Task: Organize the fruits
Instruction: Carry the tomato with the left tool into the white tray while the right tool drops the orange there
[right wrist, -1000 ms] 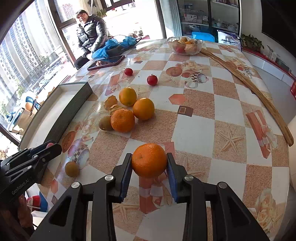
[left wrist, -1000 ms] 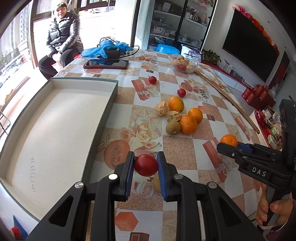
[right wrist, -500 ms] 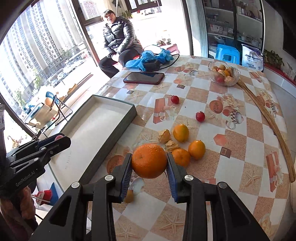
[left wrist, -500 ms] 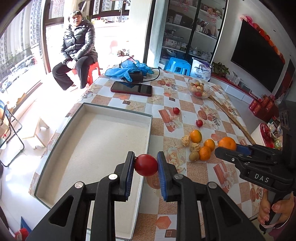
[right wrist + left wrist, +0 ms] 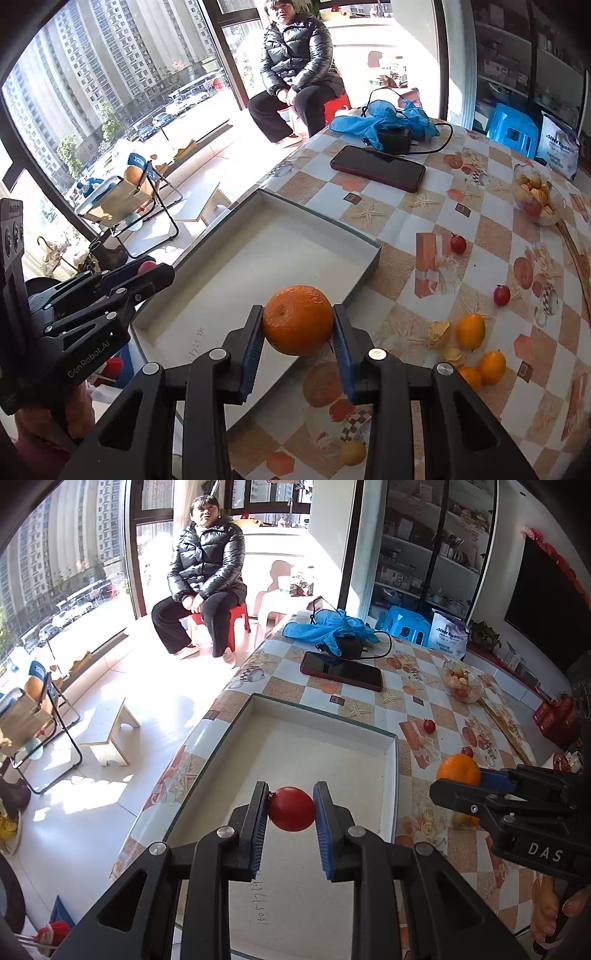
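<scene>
My left gripper (image 5: 291, 808) is shut on a small red fruit (image 5: 291, 808) and hangs over the white floor of a grey shallow box (image 5: 394, 775). My right gripper (image 5: 298, 326) is shut on an orange (image 5: 297, 319) above the box's right wall (image 5: 365, 273). That orange (image 5: 458, 768) also shows at the right of the left wrist view, in the right gripper (image 5: 460, 781). The left gripper (image 5: 157, 269) appears at the left of the right wrist view, over the box's left edge. Loose oranges (image 5: 471, 331), peel (image 5: 439, 332) and two small red fruits (image 5: 458, 243) lie on the table right of the box.
A dark phone (image 5: 341, 671), blue gloves (image 5: 328, 629) on a charger and a glass bowl of fruit (image 5: 535, 199) sit at the table's far side. A long wooden stick (image 5: 504, 729) lies along the right. A person in a black jacket (image 5: 205, 587) sits beyond the table by the window.
Both grippers have risen and swung left, carrying their fruits from above the patterned tablecloth to above the box. The loose fruits now lie further right and lower in view.
</scene>
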Available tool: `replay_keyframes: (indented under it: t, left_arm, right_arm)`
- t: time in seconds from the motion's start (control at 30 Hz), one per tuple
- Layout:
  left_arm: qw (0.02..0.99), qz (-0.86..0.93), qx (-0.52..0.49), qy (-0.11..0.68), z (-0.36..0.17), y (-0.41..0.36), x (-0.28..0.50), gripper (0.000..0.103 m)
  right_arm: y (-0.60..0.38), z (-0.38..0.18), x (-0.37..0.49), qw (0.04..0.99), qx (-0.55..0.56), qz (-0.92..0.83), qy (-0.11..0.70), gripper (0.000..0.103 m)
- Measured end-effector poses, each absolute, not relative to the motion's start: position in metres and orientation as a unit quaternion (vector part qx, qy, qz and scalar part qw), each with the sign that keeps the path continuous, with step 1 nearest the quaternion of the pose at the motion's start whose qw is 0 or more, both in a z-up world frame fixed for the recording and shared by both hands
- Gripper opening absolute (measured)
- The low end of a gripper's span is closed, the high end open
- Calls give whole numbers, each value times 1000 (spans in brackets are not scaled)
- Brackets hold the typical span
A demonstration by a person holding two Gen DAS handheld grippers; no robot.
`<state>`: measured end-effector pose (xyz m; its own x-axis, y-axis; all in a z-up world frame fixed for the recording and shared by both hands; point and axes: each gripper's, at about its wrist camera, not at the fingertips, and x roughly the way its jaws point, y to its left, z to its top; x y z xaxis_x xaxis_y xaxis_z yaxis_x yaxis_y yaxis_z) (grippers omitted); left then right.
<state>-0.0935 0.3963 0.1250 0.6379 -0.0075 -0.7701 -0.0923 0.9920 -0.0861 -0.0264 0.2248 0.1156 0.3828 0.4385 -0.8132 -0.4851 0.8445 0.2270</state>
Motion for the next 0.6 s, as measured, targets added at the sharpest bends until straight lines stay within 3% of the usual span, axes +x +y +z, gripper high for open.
replay_keyframes:
  t: [0.6]
  left_arm:
    - [864,41,-72,497,41,413,-75,27]
  right_arm:
    - [279,66,-7,795,-39,291,531,37]
